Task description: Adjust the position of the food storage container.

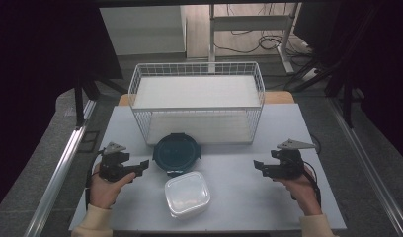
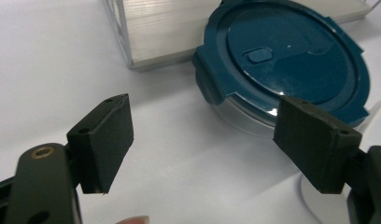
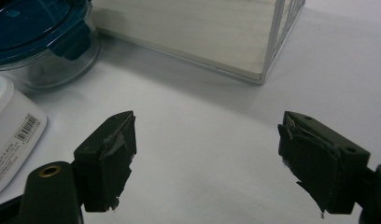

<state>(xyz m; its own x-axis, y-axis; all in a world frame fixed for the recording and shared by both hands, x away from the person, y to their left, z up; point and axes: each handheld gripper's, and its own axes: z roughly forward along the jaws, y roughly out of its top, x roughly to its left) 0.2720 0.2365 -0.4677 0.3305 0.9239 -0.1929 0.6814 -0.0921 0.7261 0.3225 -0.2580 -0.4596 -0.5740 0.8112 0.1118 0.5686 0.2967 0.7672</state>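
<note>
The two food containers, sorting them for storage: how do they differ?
The round container has a dark teal clip-on lid on clear glass; the square container is whitish all over. The round one stands nearer the wire basket, the square one nearer the person. Both are closed.

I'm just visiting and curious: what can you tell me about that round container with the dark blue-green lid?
The round container looks like clear glass under a teal plastic lid with clip flaps on its rim and a small raised tab near the middle. It stands upright and lidded on the white table, just in front of the wire basket, with the white square box close by. No hand-held gripper touches it.
</note>
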